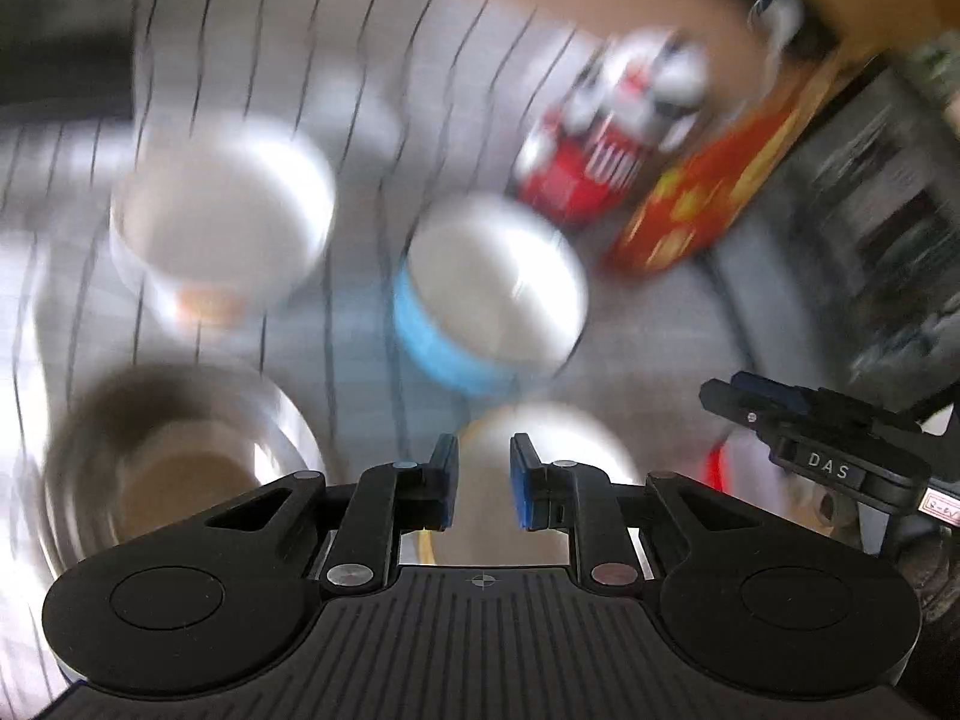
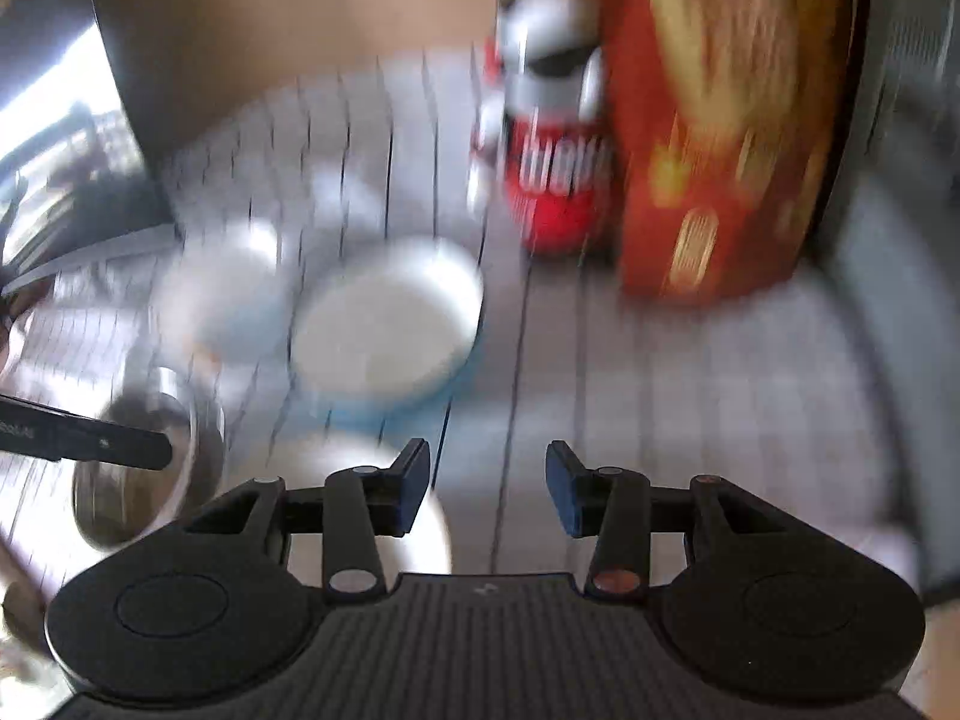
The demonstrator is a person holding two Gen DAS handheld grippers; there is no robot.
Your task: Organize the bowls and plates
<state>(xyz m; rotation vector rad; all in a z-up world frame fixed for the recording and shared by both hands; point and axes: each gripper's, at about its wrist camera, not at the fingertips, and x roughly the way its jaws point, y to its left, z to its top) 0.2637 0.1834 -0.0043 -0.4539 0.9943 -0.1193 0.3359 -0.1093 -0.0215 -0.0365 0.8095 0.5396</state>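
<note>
Left gripper: jaws released with a narrow gap, nothing between the blue pads; it hangs above the near white dish.
Right gripper: jaws released, wider apart than the left ones, nothing held; bare striped cloth shows between them. In the left view it enters from the right edge.
Tabletop: covered in a pale cloth with thin dark lines; both views are heavily blurred.
Blue bowl: white inside, light blue outside, near the middle of the tabletop, beyond both grippers. In the right view it sits ahead and a little left of the jaws.
White bowl: left of the blue bowl and apart from it, with an orange patch low on its side; whether it sits inside another dish I cannot tell.
Steel bowl: shiny metal, at the near left, in front of the white bowl; its inside looks brownish. In the right view it lies at the left, partly behind the left gripper's dark tip.
Near white dish: just beyond the left jaws, in front of the blue bowl; too blurred to tell plate from bowl. In the right view it lies under the left finger.
Red can: red and white, standing at the back right.
Red box: red with gold print, upright, just right of the can.
</note>
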